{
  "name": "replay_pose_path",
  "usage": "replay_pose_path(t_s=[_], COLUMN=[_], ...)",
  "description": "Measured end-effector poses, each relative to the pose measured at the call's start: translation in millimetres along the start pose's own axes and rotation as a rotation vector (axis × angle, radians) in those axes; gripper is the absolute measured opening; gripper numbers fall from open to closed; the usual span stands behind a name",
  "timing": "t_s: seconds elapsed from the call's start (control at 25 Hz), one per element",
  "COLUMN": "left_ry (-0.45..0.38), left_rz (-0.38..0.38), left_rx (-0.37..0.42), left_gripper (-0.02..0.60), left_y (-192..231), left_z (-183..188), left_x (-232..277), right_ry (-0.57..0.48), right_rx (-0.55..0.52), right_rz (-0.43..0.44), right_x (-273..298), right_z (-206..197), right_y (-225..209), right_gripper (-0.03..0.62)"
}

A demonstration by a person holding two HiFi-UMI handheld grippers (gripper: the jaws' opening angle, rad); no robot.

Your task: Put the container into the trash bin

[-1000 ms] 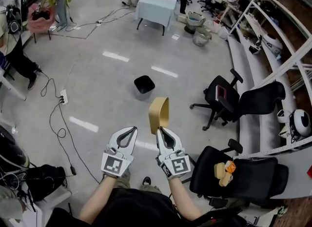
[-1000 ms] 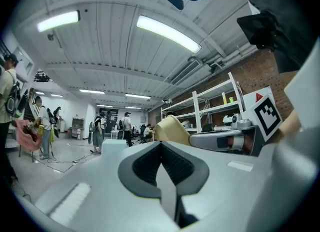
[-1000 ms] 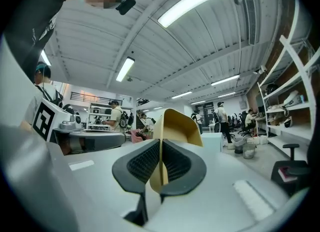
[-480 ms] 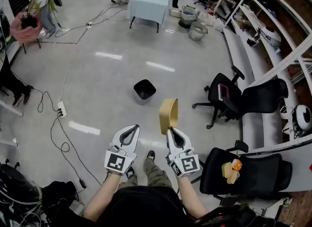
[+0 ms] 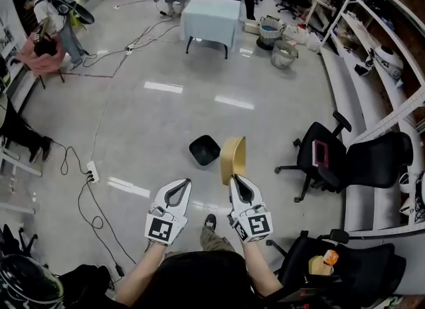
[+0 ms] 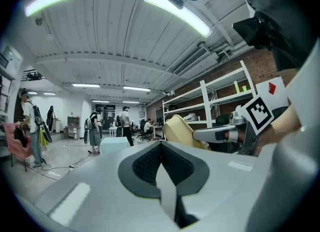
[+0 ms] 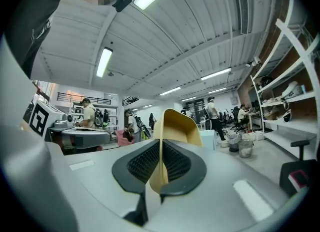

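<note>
The tan container [image 5: 234, 159] is hanging in the air over the floor [image 5: 133, 121]. Its thin wall is being pinched between the narrowly set jaws of the right gripper [image 5: 236, 180]. In the head view, the black trash bin [image 5: 204, 150] is sitting on the floor just left of it. The left gripper [image 5: 178, 185] is hovering alongside, jaws pressed together and empty. A black office chair [image 5: 325, 161] is standing to the right.

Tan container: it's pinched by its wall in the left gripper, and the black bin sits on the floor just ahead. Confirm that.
The gripper is wrong. The right gripper is the one pinching the tan container by its wall, as the right gripper view shows. The left gripper is shut on nothing. The black bin does sit on the floor just ahead.
</note>
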State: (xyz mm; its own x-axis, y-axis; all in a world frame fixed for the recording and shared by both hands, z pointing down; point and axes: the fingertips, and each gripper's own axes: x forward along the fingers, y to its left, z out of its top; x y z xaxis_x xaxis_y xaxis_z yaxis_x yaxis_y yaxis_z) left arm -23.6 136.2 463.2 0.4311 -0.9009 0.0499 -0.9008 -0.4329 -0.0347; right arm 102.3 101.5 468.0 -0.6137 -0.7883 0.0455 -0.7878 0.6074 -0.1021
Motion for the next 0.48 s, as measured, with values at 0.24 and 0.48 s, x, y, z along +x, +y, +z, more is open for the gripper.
replay_pose_path(t_s=[0.24, 0.48], left_ry=[0.034, 0.044], left_rz=[0.051, 0.056], left_rx=[-0.014, -0.061], left_gripper=[0.000, 0.000], left_y=[40, 112], left_z=[18, 11], left_x=[73, 120], right_ry=[0.021, 0.070], right_rx=[-0.010, -0.028], right_rz=[0.061, 0.046], right_x=[81, 153], right_z=[12, 19], right_y=[-57, -67], right_gripper=[0.031, 0.031])
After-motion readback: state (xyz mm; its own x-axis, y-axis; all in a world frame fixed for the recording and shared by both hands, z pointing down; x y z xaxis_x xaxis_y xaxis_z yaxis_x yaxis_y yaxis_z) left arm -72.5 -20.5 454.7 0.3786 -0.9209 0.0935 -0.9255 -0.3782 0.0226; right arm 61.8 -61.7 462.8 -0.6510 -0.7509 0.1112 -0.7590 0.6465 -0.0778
